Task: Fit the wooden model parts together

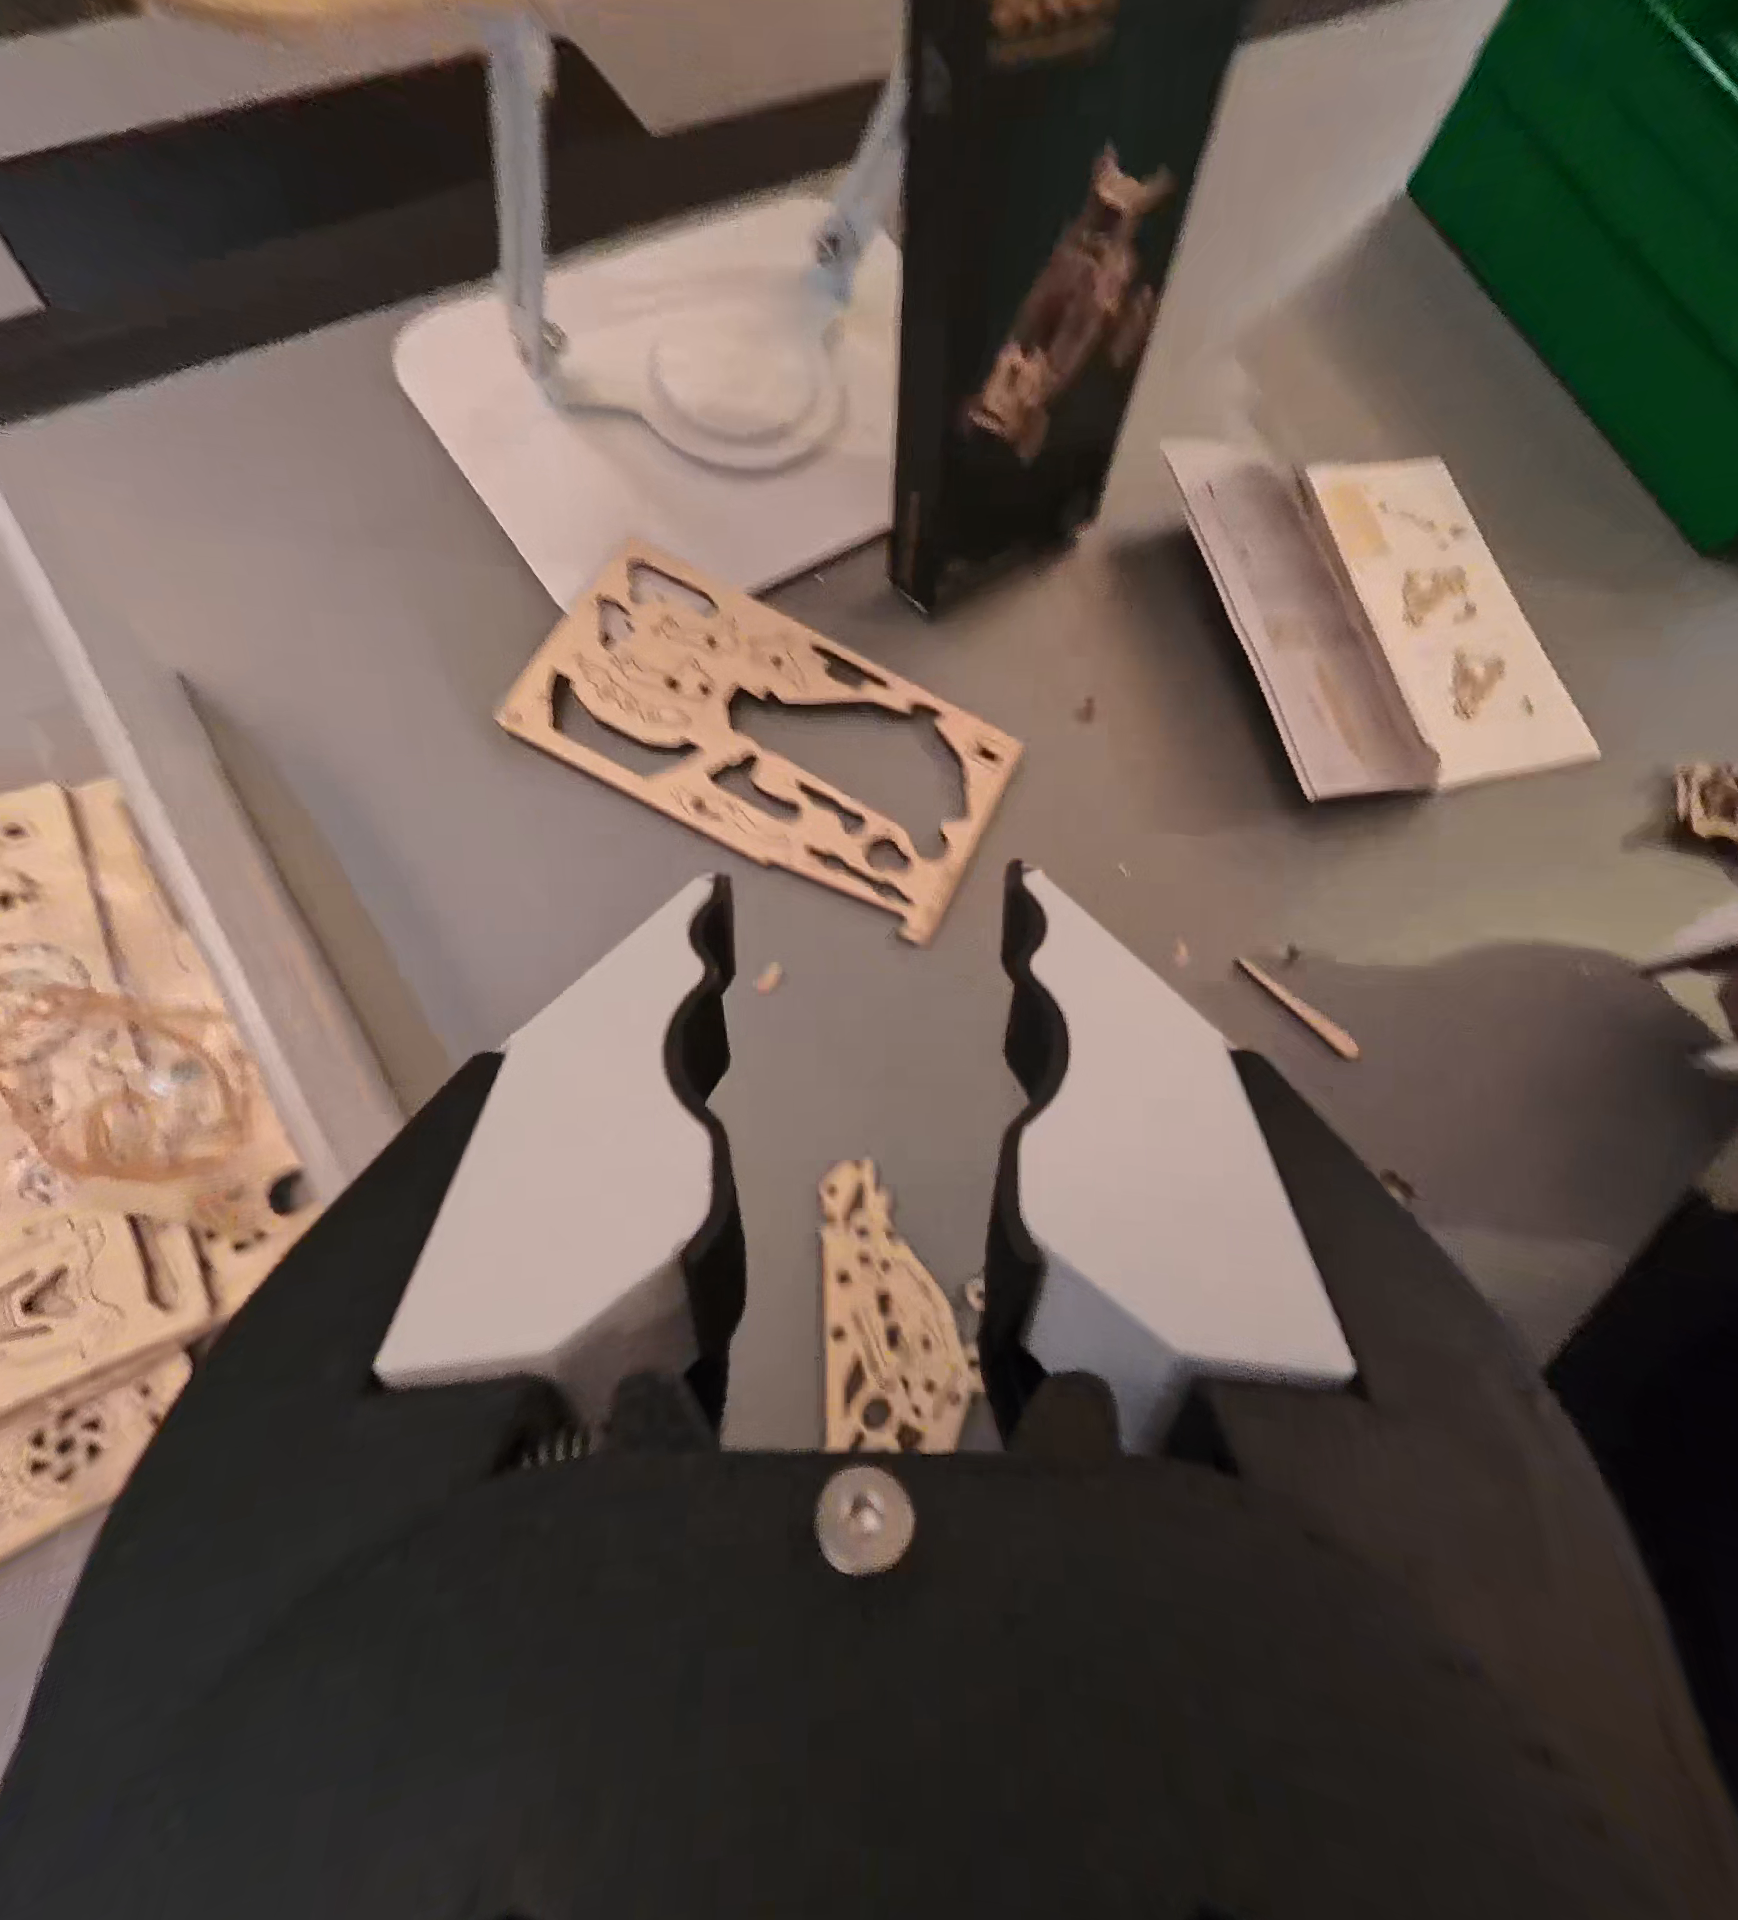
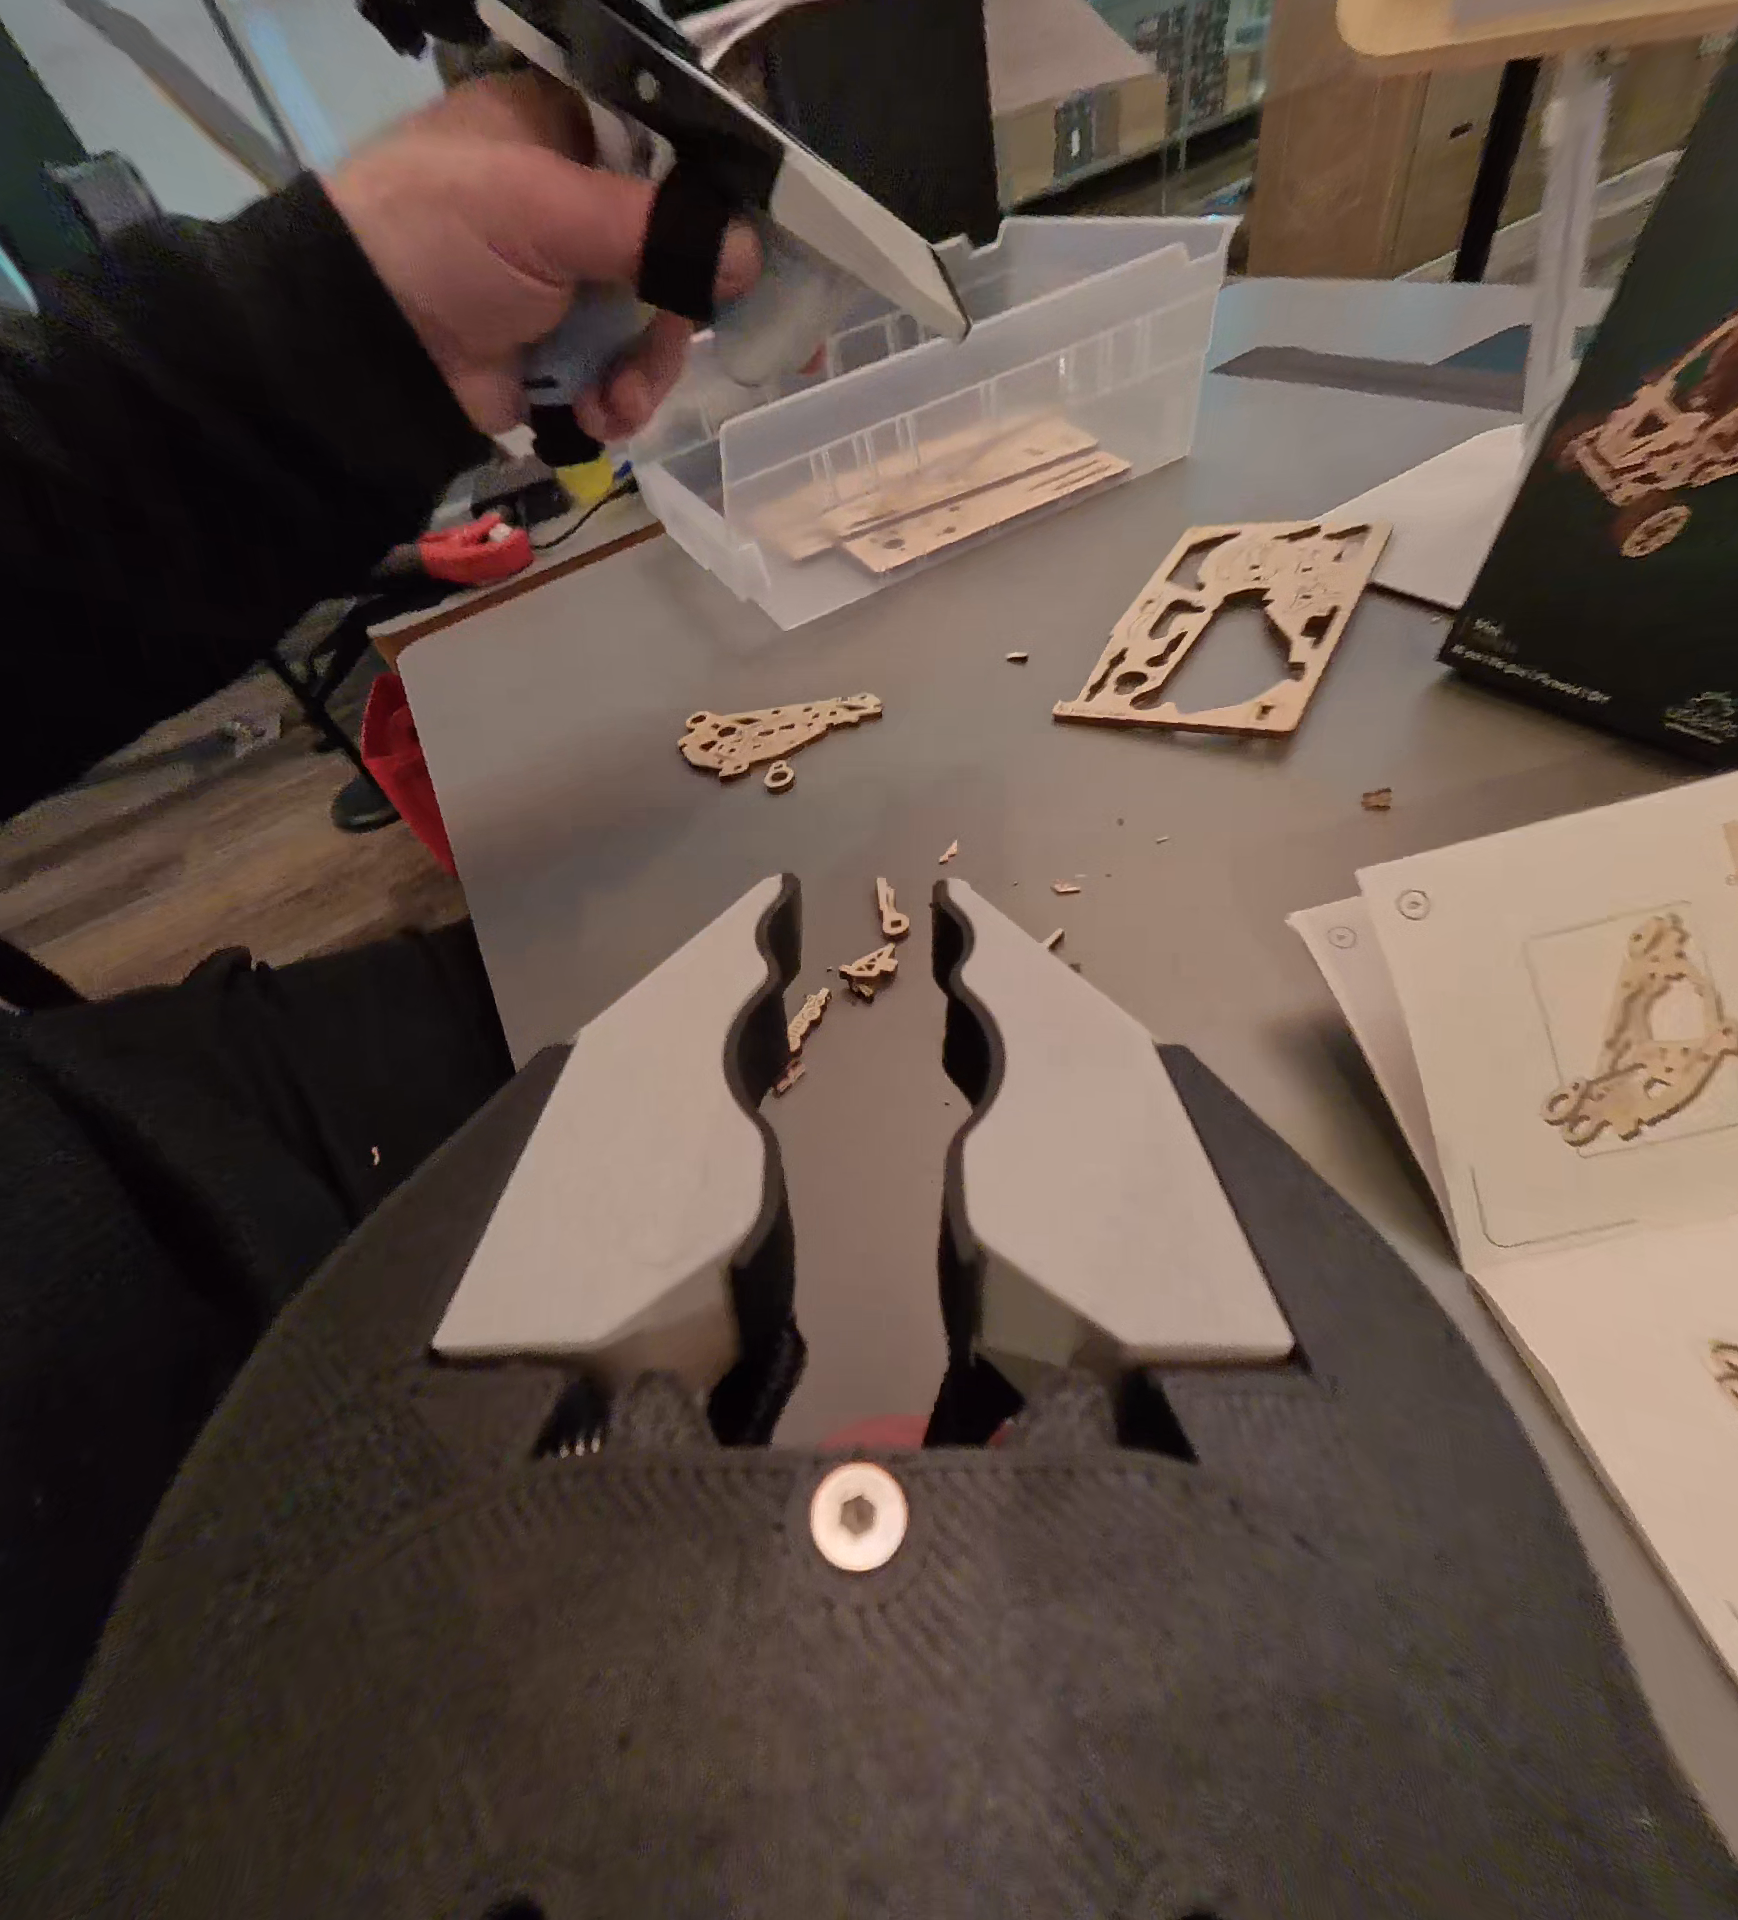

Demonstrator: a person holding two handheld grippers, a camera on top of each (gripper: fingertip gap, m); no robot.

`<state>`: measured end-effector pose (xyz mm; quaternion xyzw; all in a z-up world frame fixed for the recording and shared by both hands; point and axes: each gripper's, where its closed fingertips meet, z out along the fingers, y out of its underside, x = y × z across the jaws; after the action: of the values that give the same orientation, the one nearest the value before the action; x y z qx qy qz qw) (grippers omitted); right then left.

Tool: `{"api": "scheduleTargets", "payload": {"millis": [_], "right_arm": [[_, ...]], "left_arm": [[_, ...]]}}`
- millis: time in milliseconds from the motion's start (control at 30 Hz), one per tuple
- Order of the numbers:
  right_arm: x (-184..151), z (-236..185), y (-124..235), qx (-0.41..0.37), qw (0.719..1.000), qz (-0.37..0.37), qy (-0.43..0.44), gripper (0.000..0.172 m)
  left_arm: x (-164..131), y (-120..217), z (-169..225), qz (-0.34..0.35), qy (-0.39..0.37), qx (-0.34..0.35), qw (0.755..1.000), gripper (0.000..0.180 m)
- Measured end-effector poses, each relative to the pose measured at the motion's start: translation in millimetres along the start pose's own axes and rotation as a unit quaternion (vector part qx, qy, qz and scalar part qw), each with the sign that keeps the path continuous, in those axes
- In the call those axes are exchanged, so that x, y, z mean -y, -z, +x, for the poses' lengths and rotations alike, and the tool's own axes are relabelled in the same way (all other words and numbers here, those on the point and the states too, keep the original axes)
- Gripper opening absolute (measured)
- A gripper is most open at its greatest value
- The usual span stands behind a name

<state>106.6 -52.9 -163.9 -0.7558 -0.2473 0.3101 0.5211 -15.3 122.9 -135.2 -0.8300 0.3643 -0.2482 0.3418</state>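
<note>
The dark model-kit box [image 2: 1665,499] at the table's [image 2: 636,831] far right edge bears unreadable print; the left gripper [image 1: 867,883] gapes wide and bare, the right gripper [image 2: 865,894] narrower, bare.

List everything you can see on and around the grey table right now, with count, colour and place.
Punched-out plywood sheet: one, tan, flat mid-table.
Perforated flat wooden part: one, tan, near the left table edge, small wooden ring beside it.
Small wooden pieces: several, tan, on the table seen between the right gripper's fingers.
Clear plastic bin: one, far left, holding uncut plywood sheets.
Dark model box: one, upright, far right.
Open instruction booklet: one, white, right.
Green crate: one, far corner.
White lamp base: one, far side.
Left gripper: open, empty.
Right gripper: open, empty.
Hand: holds the left gripper.
</note>
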Motion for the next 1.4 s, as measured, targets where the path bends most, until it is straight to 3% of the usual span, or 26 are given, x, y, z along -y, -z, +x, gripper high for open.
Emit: {"api": "scheduleTargets", "payload": {"millis": [33, 200, 367, 667, 900, 1167, 1300, 1400], "right_arm": [[-3, -1, -4, 0.003, 1.0, -0.015, 0.004, 0.021], [-11, -5, -23, 0.01, 0.997, -0.065, 0.038, 0.018], [-20, -19, -59, 0.038, 0.984, -0.145, 0.093, 0.014], [-31, -41, -159, 0.094, 0.952, -0.249, 0.148, 0.021], [-51, -34, -187, 0.087, 0.931, -0.315, 0.164, 0.02], [-48, -36, -188, 0.095, 0.935, -0.298, 0.168, 0.01], [-3, -51, -169, 0.158, 0.969, -0.18, 0.058, 0.01], [40, -55, -140, 0.226, 0.97, -0.067, -0.061, 0.01]], "left_arm": [[-9, 3, 11, -0.005, -0.007, -0.01, 1.0, 0.047], [-71, 7, 43, -0.068, -0.044, -0.011, 0.997, 0.045], [-108, 14, 44, -0.068, 0.0, 0.007, 0.998, 0.046], [-136, 38, 25, -0.003, 0.1, 0.034, 0.994, 0.043], [-140, 40, 25, 0.016, 0.13, 0.023, 0.991, 0.043], [-137, 38, 29, 0.036, 0.141, 0.006, 0.989, 0.044], [-111, 38, 49, 0.097, 0.136, -0.049, 0.985, 0.038], [-76, 47, 72, 0.182, 0.159, -0.142, 0.96, 0.03]]}}
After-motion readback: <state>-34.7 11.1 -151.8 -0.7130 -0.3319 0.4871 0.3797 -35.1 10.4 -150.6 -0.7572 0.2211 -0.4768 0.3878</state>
